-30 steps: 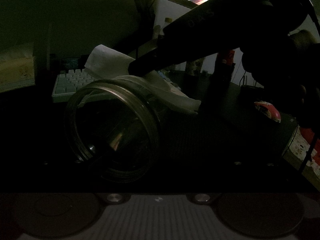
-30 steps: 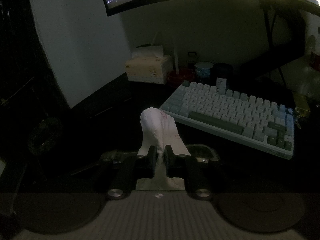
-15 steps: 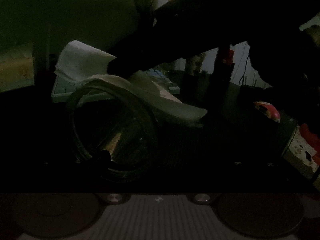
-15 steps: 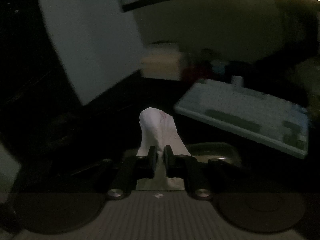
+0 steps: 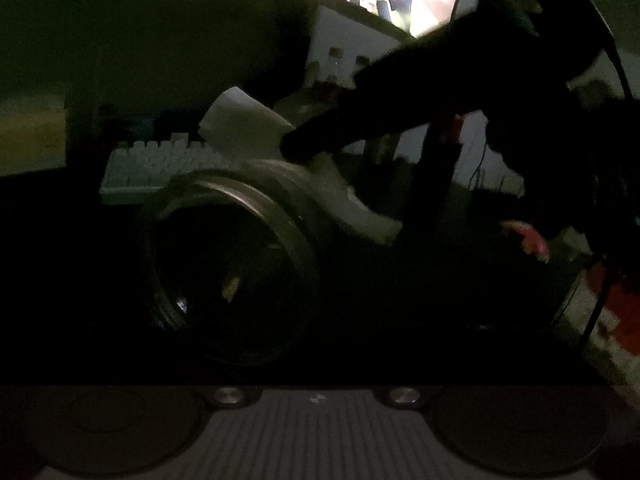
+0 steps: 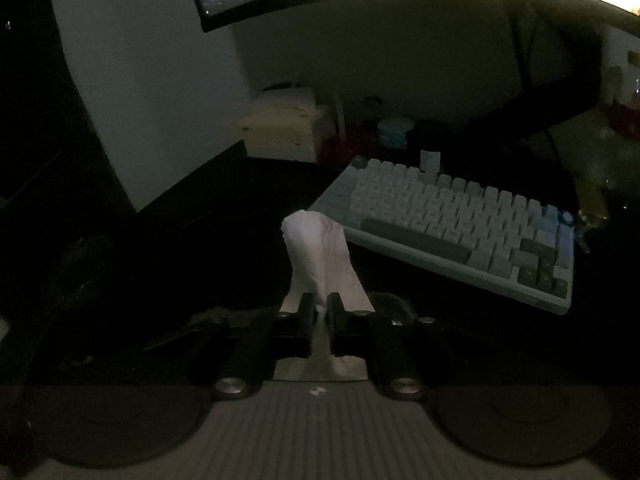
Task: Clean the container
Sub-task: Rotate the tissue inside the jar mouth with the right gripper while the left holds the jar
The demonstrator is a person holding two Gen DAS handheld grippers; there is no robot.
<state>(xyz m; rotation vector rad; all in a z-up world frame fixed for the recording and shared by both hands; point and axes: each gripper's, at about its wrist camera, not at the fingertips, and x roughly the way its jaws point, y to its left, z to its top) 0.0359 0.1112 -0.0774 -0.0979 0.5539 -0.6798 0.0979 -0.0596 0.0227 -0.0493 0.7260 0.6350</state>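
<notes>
The right gripper [image 6: 318, 310], clamped on a white crumpled tissue [image 6: 318, 248], sits above the clear round glass jar [image 5: 228, 256], whose mouth faces the near side; left gripper state cannot be told.

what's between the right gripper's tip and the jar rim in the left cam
In the left wrist view, only the white tissue lies between the right gripper and the glass jar rim, draped over its top edge.

Dark desk [image 6: 224, 216] (dim) bears keyboard [image 6: 460, 224], tissue box [image 6: 288, 124].
</notes>
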